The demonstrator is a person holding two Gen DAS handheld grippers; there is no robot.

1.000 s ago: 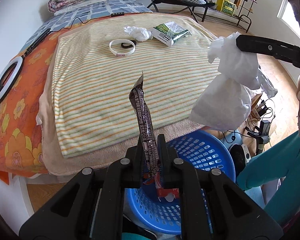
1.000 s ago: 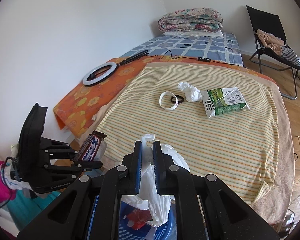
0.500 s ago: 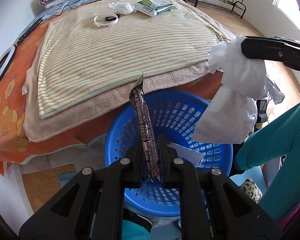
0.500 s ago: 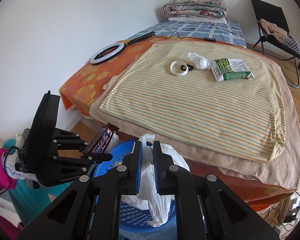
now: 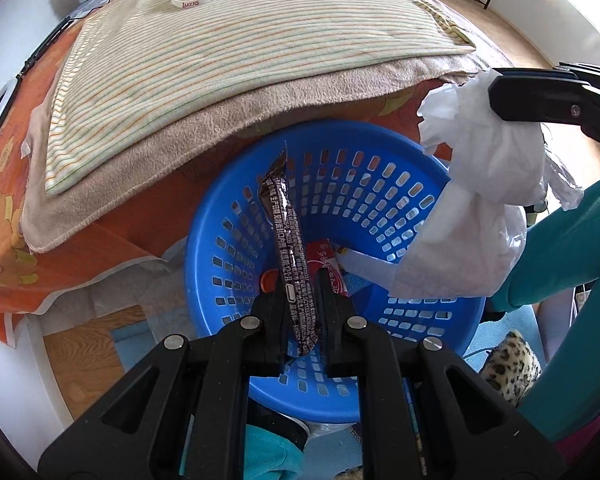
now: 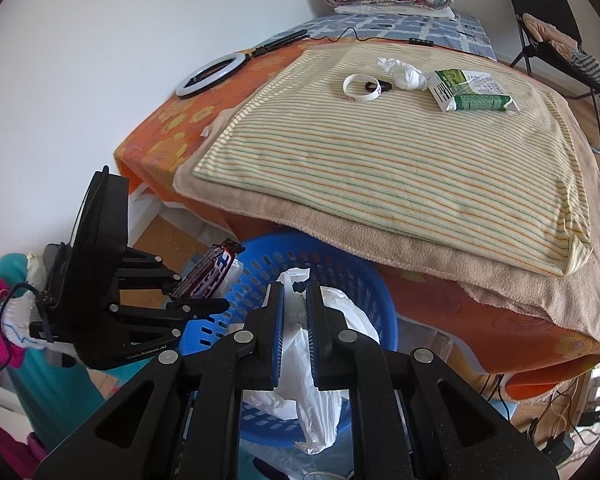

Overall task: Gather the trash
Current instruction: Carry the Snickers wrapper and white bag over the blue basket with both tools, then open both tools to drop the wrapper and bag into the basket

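My left gripper is shut on a dark candy bar wrapper and holds it upright over the blue perforated basket on the floor by the bed. My right gripper is shut on a white plastic bag that hangs over the same basket; the bag also shows in the left wrist view. The basket holds a red wrapper and other scraps. On the striped blanket lie a crumpled white tissue and a green-white packet.
A white wristband and a black hair tie lie on the blanket. A ring light rests on the orange sheet. A folding chair stands at the far right. Cables lie on the floor.
Both grippers have moved down and back from above the bed to above the blue basket, each still holding its item. The basket now fills the middle of the left wrist view.
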